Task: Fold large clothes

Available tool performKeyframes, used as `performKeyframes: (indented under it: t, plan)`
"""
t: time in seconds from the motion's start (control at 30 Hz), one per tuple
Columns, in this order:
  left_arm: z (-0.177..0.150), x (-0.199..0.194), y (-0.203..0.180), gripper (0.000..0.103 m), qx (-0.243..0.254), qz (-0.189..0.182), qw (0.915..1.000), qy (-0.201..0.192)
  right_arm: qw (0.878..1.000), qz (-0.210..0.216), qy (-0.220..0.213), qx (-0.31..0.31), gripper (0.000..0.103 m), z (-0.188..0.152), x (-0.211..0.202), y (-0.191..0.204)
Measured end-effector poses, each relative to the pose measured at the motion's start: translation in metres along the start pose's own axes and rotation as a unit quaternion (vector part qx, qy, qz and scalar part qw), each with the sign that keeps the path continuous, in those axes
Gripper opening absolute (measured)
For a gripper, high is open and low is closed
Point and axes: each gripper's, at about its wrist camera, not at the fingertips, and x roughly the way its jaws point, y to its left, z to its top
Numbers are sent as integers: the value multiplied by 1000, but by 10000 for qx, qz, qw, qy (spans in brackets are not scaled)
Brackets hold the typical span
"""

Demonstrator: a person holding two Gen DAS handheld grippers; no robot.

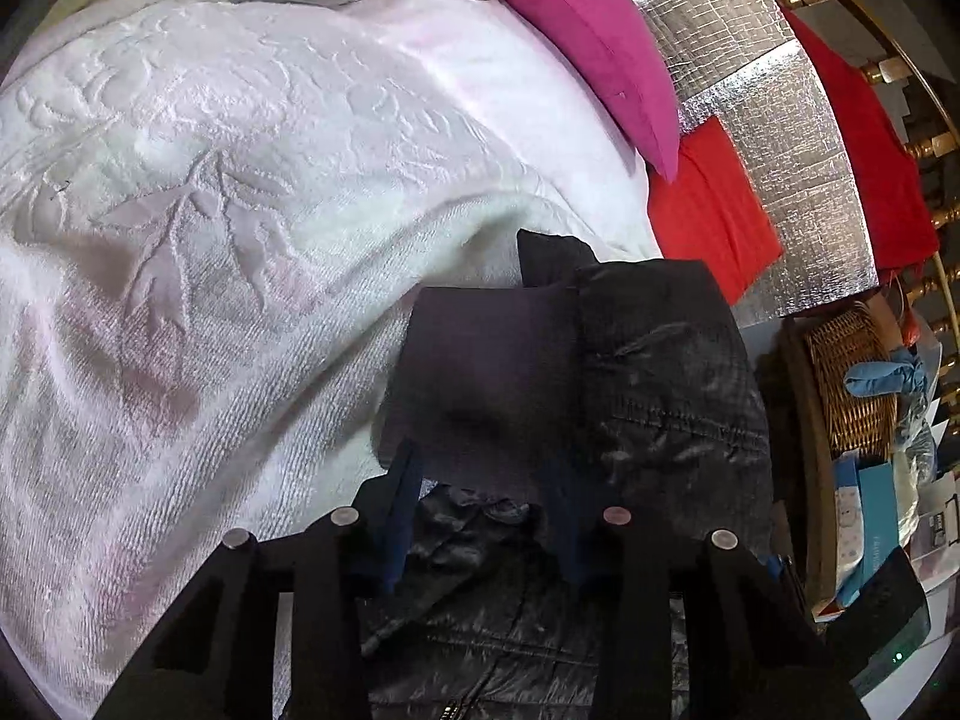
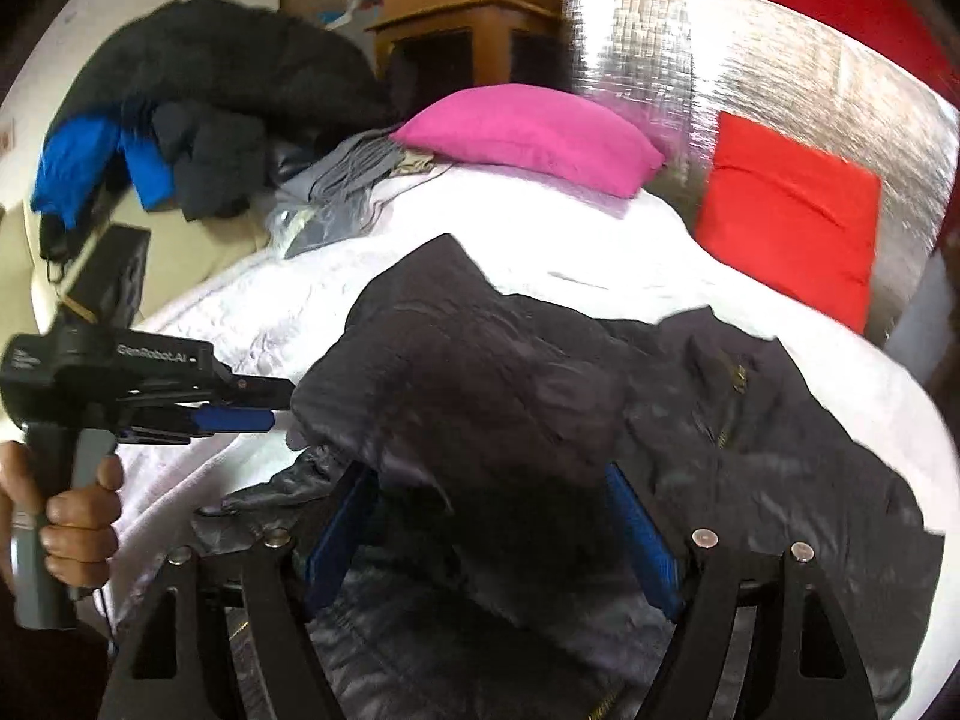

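From my seat a lot is just hidden. On the left wrist cam the black jacket (image 1: 660, 372) drapes over the left hand-held gripper (image 1: 486, 480), so the right blue finger (image 1: 567, 540) is mostly buried and I can't tell if the pads actually pinch fabric. The jacket's lower part runs off at 6 o'clock. The clutter beside the wicker basket (image 1: 852, 384) at 3 o'clock is too small to identify. The right cam is smeared with blur, and cloth covers the right hand-held gripper (image 2: 492, 516) fingertips.
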Motion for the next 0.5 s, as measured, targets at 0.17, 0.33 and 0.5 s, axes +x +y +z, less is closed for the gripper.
performKeyframes:
  t: [0.17, 0.33, 0.5]
  plan:
    - [10, 2, 9, 40, -246, -29, 9997, 75, 9972, 268, -19, 692, 37, 10, 7, -14]
    - [10, -1, 0, 46, 28, 36, 10000, 43, 9841, 331, 68, 1744, 29, 0, 5, -57]
    - [7, 10, -2, 65, -28, 57, 9997, 235, 9468, 498, 211, 3172, 29, -34, 13, -120]
